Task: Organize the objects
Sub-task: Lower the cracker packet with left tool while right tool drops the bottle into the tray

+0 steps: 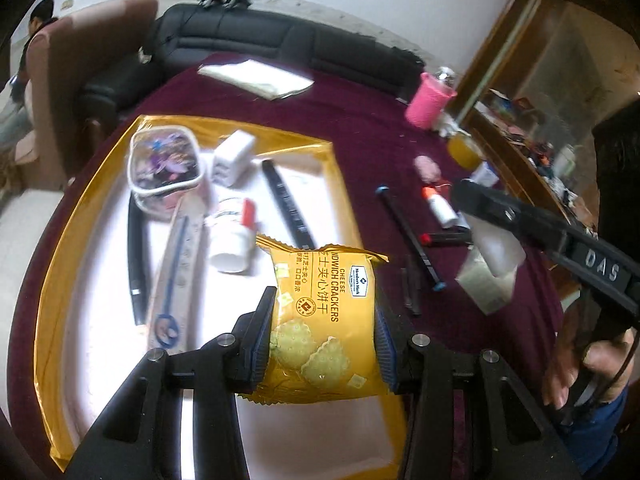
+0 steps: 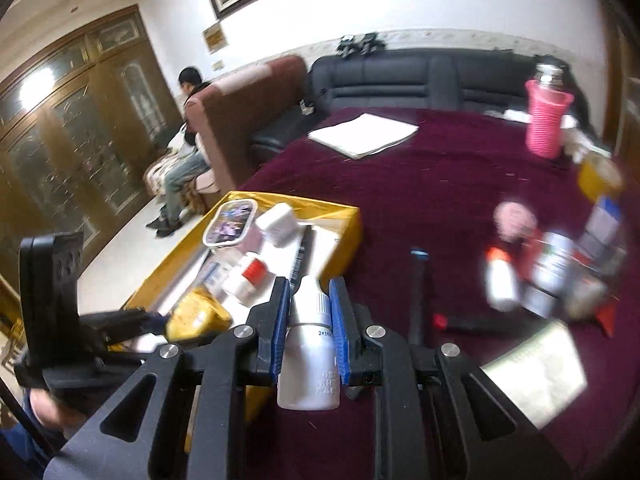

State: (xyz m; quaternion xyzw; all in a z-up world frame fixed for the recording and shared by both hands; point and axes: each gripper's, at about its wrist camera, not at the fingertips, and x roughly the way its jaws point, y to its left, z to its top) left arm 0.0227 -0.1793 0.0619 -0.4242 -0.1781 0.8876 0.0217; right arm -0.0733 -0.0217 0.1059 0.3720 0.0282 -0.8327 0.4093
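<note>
Pinching a "CHEESE SANDWICH CRACKERS" packet, the left gripper hovers over the gold tray; the right gripper, at its 3 o'clock, clamps a white bottle.

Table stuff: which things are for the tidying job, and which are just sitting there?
For the job:
cracker packet in left gripper
white bottle in right gripper
gold box
loose black pen

Just lying about:
pink-sleeved bottle
white papers
black sofa

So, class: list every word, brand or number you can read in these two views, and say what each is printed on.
"CHEESE SANDWICH CRACKERS": cracker packet
"Member's Mark": same packet; Chinese lines beside it too small to read
"DAS": right gripper arm
"2410": white bottle; digits after it and lower print unreadable
Ruler marks: unreadable
</note>
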